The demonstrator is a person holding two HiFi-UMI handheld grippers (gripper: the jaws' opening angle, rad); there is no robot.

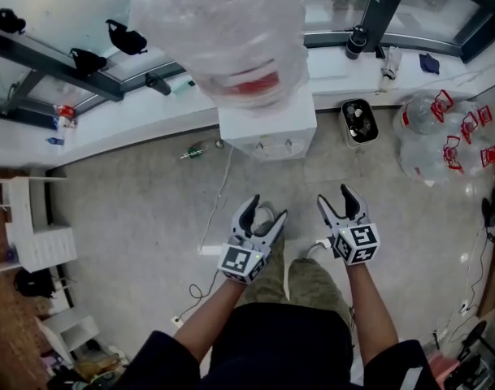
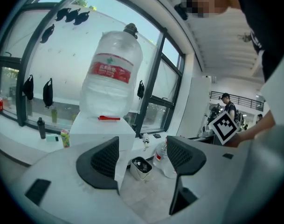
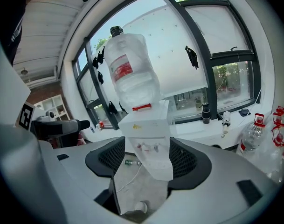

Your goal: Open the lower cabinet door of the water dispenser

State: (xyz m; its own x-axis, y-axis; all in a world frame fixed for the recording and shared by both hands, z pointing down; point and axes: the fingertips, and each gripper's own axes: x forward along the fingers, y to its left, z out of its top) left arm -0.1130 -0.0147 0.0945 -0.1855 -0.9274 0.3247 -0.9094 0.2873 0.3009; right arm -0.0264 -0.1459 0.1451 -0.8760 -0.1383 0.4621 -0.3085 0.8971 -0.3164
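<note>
The water dispenser (image 1: 267, 128) stood at the upper middle of the head view, a white box against the white window ledge (image 1: 109, 124), with a large clear bottle (image 1: 223, 31) upended on top. Its lower cabinet door could not be made out from above; in the right gripper view only the tap panel and the pale front beneath it (image 3: 148, 139) showed.

Both grippers hovered low in the frame, well short of the dispenser. The left gripper (image 1: 265, 210) had its jaws spread wide with nothing between them, and the right gripper (image 1: 334, 197) was just as wide and empty (the dispenser merely showed through its gap, farther off).

The floor (image 1: 125, 218) was grey, speckled concrete. A thin white cable (image 1: 217, 201) ran across it and a green bottle (image 1: 194, 150) lay just left of the dispenser. A black-rimmed bin (image 1: 359, 122) sat just right of it, with a cluster of empty clear bottles (image 1: 446, 140) at the right edge. White shelves (image 1: 36, 234) stood at the left edge, and dark-framed windows (image 1: 60, 63) filled the top.
</note>
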